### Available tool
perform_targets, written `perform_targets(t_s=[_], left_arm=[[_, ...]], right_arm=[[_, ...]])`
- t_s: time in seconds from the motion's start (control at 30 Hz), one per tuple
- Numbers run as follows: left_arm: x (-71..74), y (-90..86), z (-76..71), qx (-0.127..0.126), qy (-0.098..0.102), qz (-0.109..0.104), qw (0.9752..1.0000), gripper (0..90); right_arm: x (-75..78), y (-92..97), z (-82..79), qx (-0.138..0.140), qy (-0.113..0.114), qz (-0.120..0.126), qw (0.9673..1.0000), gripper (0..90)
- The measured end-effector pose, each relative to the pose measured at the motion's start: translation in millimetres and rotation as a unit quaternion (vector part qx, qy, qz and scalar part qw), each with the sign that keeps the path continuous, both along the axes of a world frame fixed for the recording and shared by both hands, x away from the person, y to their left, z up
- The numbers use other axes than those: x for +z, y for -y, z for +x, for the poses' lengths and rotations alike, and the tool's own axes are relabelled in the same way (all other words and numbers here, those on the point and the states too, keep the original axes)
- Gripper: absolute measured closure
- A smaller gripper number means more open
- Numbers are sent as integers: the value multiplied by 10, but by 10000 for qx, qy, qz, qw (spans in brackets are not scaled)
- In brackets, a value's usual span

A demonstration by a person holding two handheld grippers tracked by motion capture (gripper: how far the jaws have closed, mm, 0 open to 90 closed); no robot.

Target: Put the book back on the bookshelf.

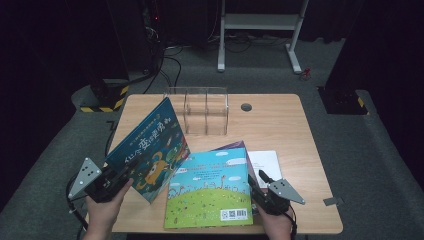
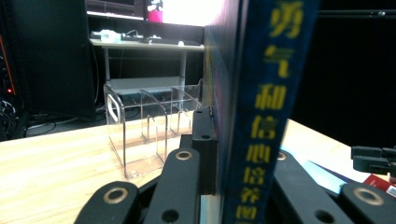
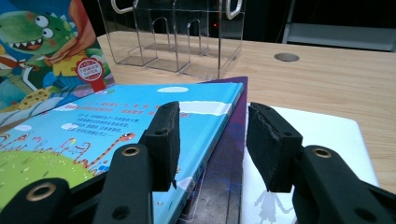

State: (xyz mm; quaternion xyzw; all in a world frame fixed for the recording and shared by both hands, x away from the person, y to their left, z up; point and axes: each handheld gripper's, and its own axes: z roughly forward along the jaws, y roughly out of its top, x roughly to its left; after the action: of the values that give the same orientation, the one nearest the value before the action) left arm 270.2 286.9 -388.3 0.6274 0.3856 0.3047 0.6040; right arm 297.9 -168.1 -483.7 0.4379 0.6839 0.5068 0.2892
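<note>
At the lower left of the high view, the left gripper (image 1: 122, 176) is clamped on the spine edge of the blue dinosaur book (image 1: 150, 150), which stands tilted on the table (image 1: 280, 125) with its cover facing the right of the frame. In the left gripper view the book's spine (image 2: 266, 112) rises through the middle of the frame, pinched between the black jaws.

At the lower right of the high view, the right gripper (image 1: 257, 181) sits at the right edge of the flat picture book (image 1: 210, 187), its jaws parted with nothing pressed between them. In the right gripper view that book's edge (image 3: 205, 135) runs under the left jaw; a purple book (image 3: 229, 168) lies beneath it and a white book (image 3: 322, 135) under that, showing at the right of the frame.

Farther back, at the upper middle of the high view, the clear divider rack (image 1: 197, 111) stands near the table's far edge, just behind the standing book's top corner. Bare wood lies open to the rack's right, around a grey grommet (image 1: 246, 107), and along the table's right side.
</note>
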Motion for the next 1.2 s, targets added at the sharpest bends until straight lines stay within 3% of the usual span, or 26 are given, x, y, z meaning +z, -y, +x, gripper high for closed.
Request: perform_targets(t_s=[0.13, 0.47, 0.63, 0.83, 1.2], left_arm=[[27, 9, -38, 50, 146, -37, 9999, 829], [63, -52, -75, 151, 253, -333, 9990, 829], [82, -47, -101, 172, 379, -302, 9987, 830], [108, -63, -91, 191, 354, -339, 9986, 831], [361, -100, 42, 319, 405, -342, 9981, 832]], right_arm=[[-3, -1, 3, 12, 12, -3, 10000, 545], [-7, -7, 2, 28, -5, -2, 10000, 545], [-9, -4, 5, 29, -10, 3, 10000, 546], [-6, -1, 4, 7, -18, 21, 10000, 546], [-17, 6, 14, 19, -44, 75, 10000, 550]])
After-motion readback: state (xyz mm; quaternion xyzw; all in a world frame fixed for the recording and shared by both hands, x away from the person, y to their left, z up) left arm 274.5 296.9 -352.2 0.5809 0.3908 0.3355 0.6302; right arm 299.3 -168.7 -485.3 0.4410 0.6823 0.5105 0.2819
